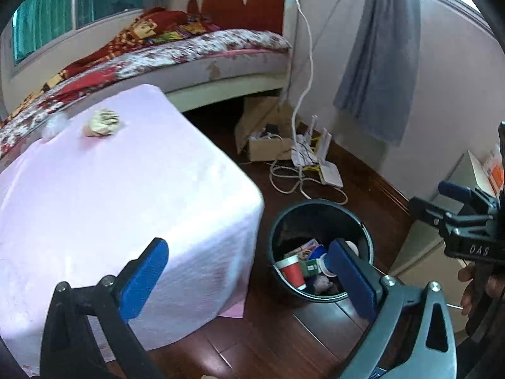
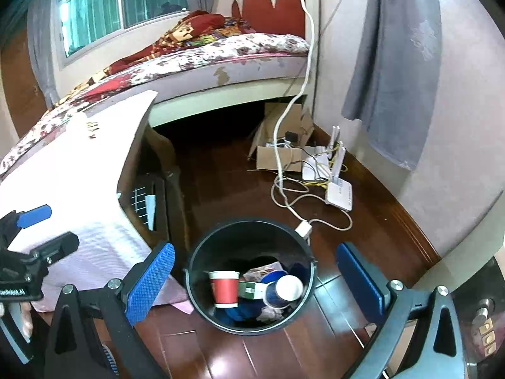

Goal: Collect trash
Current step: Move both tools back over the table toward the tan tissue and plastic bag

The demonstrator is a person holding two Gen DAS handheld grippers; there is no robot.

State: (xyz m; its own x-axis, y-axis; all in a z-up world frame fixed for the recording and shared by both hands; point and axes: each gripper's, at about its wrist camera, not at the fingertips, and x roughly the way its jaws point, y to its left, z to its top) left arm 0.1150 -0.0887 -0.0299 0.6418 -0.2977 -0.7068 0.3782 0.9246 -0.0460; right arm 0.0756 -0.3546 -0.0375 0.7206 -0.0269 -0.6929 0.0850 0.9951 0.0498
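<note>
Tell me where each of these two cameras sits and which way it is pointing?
Left wrist: sits on the left gripper, looking over the pink-covered table with crumpled paper toward the bed; its open blue fingers and the right gripper show.
Right wrist: sits on the right gripper, looking down into the trash bin holding a red paper cup; the left gripper shows.
Shared: bin, table, bed, router.

Black gripper frames, silver screws, blue textured fingers (image 2: pixel 151 281).
</note>
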